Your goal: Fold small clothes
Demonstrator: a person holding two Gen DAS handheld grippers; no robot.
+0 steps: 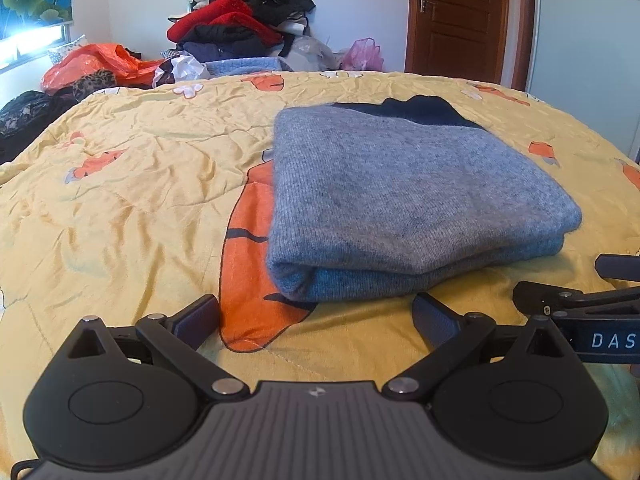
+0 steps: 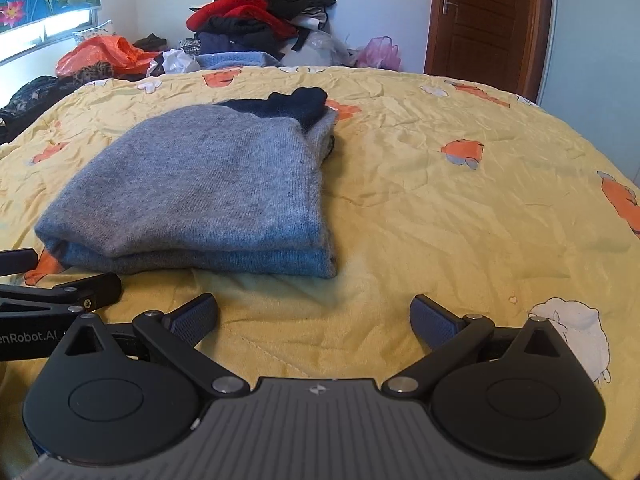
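Grey sweater lies folded into a thick rectangular bundle on the yellow quilt, dark navy collar part poking out at the far end. Left gripper sits just short of the bundle's near fold, jaws spread wide, nothing between them. Right gripper likewise wide and empty, aimed at bare quilt just beside the bundle's near right corner; the sweater is to its left in that view. Neither tool touches the cloth. Fold looks finished or nearly so (layers stacked, edges roughly square). Risks from here, as judged: a low sweep of either finger could catch the thick near fold and drag the top layer off, undoing the stack; the knit looks soft and loose, so a pinch on only the upper layer would peel it open when lifted. The two tools sit near each other and could knock together. Quilt is wrinkled and slippery-looking, so the bundle may slide if pushed. Pile of clothes waits beyond the bed.
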